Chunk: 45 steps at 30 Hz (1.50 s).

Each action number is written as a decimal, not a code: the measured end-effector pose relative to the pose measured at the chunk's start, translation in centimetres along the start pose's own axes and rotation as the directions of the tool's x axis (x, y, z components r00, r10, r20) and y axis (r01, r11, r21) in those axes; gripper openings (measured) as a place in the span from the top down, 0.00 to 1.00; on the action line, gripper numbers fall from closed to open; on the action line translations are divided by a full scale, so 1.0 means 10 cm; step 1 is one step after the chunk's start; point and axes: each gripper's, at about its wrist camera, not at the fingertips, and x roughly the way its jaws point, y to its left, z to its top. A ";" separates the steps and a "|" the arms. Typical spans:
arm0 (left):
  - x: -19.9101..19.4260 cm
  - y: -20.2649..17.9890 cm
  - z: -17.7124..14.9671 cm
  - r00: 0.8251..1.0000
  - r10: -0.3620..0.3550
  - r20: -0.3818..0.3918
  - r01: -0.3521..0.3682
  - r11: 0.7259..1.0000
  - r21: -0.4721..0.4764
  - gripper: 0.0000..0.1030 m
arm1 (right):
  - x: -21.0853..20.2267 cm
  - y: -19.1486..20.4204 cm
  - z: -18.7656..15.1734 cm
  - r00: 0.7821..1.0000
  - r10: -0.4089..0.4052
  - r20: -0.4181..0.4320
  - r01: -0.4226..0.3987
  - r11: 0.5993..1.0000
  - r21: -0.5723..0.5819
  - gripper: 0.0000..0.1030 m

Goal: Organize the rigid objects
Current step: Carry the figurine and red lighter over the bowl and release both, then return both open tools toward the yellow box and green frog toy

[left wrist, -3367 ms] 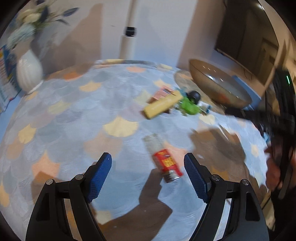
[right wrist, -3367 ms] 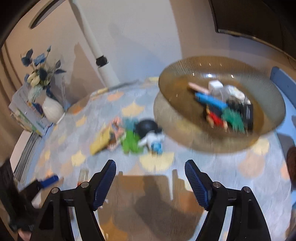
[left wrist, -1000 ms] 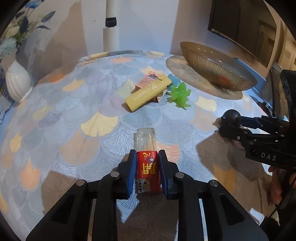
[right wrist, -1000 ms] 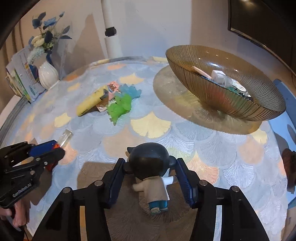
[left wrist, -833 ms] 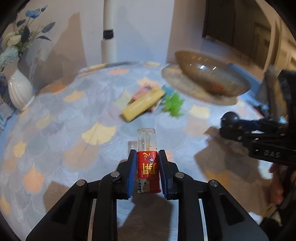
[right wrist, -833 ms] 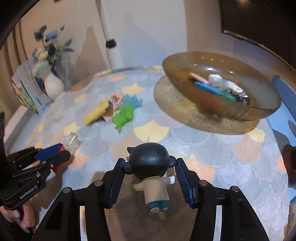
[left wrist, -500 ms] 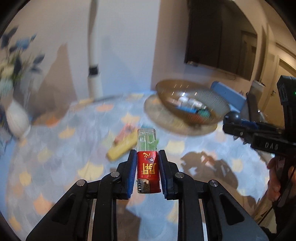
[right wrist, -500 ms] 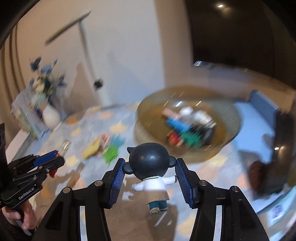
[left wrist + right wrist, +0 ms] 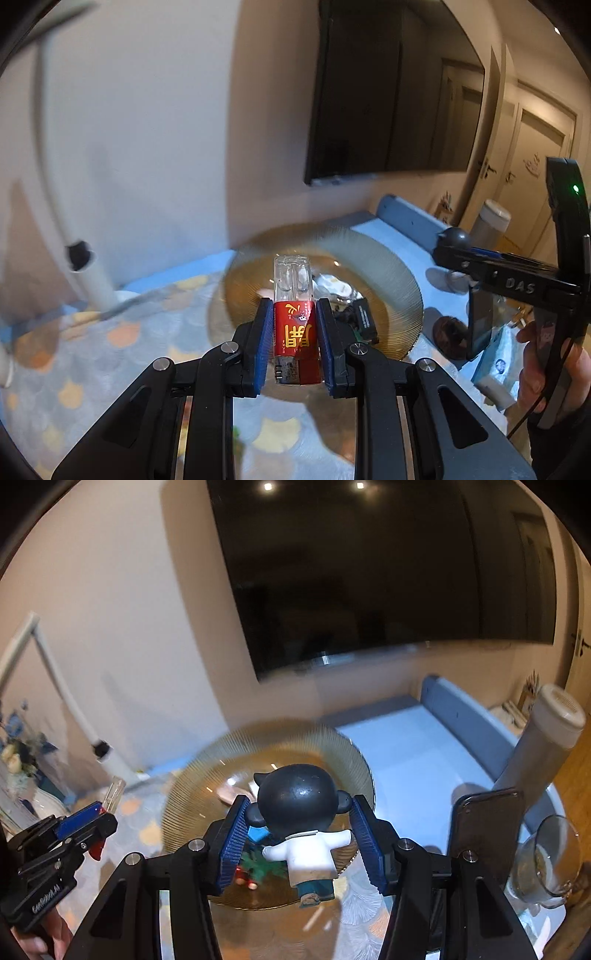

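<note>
Over the ribbed amber glass bowl (image 9: 399,280), the left claw (image 9: 294,345) is gripping a lighter (image 9: 295,325) w/ a red label & clear top; its blue pads (image 9: 263,343) are pressing both sides of the red body, nearly closed, clear end pointing fwd toward the bowl. Lighter is sitting upright between the pads, metal end nearest the camera, off the surface (image 9: 122,332).

Right claw (image 9: 301,836) is holding a small figurine (image 9: 299,812) w/ a round black head, white top & teal trousers; pads (image 9: 232,843) are clamping the head at abt half open, body hanging below them. From the right wrist cam the figurine is hanging in front of the bowl (image 9: 207,775), which is already carrying several small items, blurred: something pink, something blue, something green, something red.

From the left wrist cam the right claw is showing at the right edge, the black head poking out at its tip, a person's hand (image 9: 546,369) gripping the handle. From the right wrist cam the left claw is showing lower left w/ the lighter's clear end sticking up.

Surface is wearing a pale cloth w/ a scalloped fan pattern. Dark phone (image 9: 484,834) is standing propped right of the bowl, glass cup (image 9: 546,860) beside it, tall white-capped cylinder (image 9: 539,738) behind. Vase w/ blue flowers (image 9: 22,768) is standing far left. Dark TV (image 9: 369,572) is hanging on the wall behind.
</note>
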 end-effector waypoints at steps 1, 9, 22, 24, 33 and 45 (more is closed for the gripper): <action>0.05 -0.03 -0.03 1.000 -0.004 -0.009 0.004 1.000 0.001 0.80 | 0.11 -0.01 -0.02 1.000 -0.009 -0.023 0.009 1.000 0.001 0.48; 0.53 -0.17 -0.02 0.996 -0.050 -0.069 0.050 0.999 0.009 0.49 | 0.55 -0.14 -0.04 0.993 -0.047 -0.107 0.047 0.999 0.002 0.43; -0.62 0.25 -0.12 0.994 0.079 0.077 -0.079 0.997 -0.014 0.33 | -0.16 0.40 -0.25 0.993 0.109 -0.037 -0.112 0.988 -0.105 0.41; -0.87 0.36 -0.19 0.988 0.122 0.091 -0.121 0.992 -0.024 0.32 | -0.31 0.66 -0.35 0.988 0.150 -0.024 -0.152 0.975 -0.164 0.40; -1.42 1.02 -1.23 0.968 0.249 0.035 -0.241 0.959 -0.150 0.19 | -0.24 1.37 -1.22 0.951 0.302 -0.057 -0.306 0.909 -0.283 0.20; -0.85 1.54 -2.12 0.969 0.218 -0.112 -0.243 0.919 -0.312 0.20 | 0.45 1.40 -1.80 0.934 0.283 -0.216 -0.330 0.916 -0.228 0.20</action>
